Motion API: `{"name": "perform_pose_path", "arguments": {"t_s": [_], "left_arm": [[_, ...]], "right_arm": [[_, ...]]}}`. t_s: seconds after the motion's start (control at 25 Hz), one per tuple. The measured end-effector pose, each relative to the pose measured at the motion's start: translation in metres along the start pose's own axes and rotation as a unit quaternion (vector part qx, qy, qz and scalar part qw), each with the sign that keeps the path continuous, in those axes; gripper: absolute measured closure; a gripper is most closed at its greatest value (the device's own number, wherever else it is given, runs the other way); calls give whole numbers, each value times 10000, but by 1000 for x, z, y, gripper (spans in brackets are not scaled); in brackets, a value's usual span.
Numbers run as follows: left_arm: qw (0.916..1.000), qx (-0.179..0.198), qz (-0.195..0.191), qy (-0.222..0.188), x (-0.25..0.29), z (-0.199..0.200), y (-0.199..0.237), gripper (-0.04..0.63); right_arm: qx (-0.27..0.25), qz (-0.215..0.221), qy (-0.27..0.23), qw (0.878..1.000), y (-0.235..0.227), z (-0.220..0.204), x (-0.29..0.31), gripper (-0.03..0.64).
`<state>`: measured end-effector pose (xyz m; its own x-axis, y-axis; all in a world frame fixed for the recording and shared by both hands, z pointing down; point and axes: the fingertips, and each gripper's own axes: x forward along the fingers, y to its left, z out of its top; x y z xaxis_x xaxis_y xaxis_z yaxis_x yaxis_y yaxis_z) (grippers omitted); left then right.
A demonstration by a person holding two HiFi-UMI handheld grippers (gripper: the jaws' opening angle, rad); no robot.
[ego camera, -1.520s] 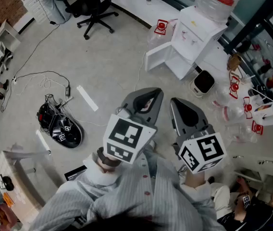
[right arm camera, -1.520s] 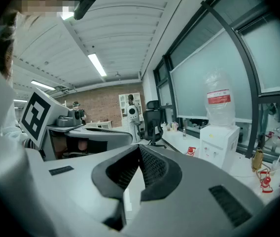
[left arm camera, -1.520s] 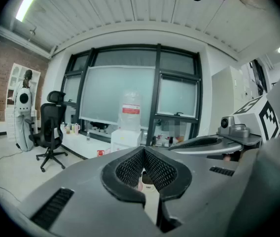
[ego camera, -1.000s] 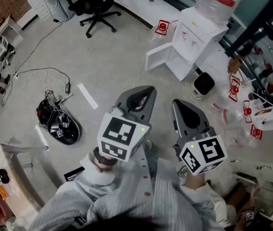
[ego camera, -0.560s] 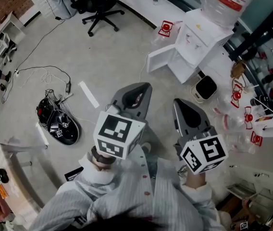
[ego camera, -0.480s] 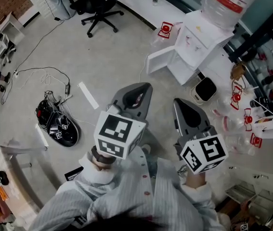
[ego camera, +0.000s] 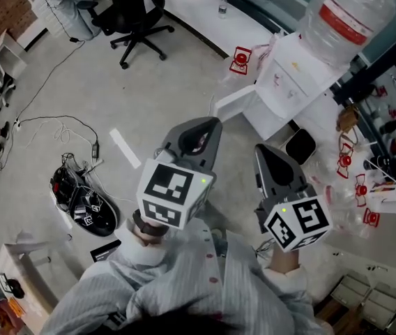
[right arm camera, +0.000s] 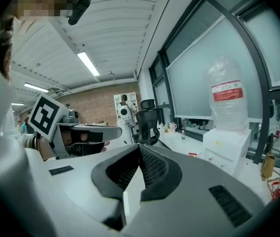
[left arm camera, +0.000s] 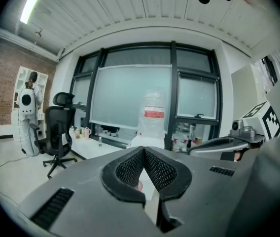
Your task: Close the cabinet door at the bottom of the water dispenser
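The white water dispenser point(ego camera: 292, 75) with a clear bottle point(ego camera: 351, 16) on top stands at the upper right of the head view. Its bottom cabinet door point(ego camera: 234, 102) hangs open, swung out to the left. My left gripper point(ego camera: 214, 123) is shut and empty, its tip a short way below the door and apart from it. My right gripper point(ego camera: 259, 148) is also shut and empty, beside it and short of the dispenser. The left gripper view shows the shut left gripper point(left arm camera: 143, 149) aimed at the bottle point(left arm camera: 153, 116). In the right gripper view the dispenser point(right arm camera: 226, 144) stands right of the right gripper point(right arm camera: 139, 147).
A black office chair point(ego camera: 132, 12) stands at the top left beside a white counter point(ego camera: 212, 12). Cables and a black device point(ego camera: 79, 187) lie on the floor at left, with a white strip point(ego camera: 125, 147) near them. A small white bin point(ego camera: 299, 145) sits right of the dispenser.
Both grippers and the head have moved toward the dispenser, which now looks larger and closer. The open door now sits just beyond the left gripper's tip. Both jaws stayed shut.
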<state>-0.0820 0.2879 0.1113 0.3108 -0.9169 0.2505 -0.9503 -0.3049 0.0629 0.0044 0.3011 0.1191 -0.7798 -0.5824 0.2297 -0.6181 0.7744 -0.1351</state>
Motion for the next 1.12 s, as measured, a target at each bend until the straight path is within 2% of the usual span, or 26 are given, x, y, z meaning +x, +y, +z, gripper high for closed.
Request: {"name": "perform_pose_path", "arguments": {"t_s": [0.44, 0.84, 1.12], "left_arm": [[9993, 77, -340, 146, 46, 3, 96, 584], [9980, -211, -507, 322, 76, -9, 132, 586], [9980, -183, -497, 334, 118, -3, 145, 586]], "right_arm": [[21, -236, 105, 9997, -8, 17, 110, 603], [179, -553, 385, 9976, -30, 13, 147, 603], [219, -544, 377, 9976, -67, 17, 174, 603]]}}
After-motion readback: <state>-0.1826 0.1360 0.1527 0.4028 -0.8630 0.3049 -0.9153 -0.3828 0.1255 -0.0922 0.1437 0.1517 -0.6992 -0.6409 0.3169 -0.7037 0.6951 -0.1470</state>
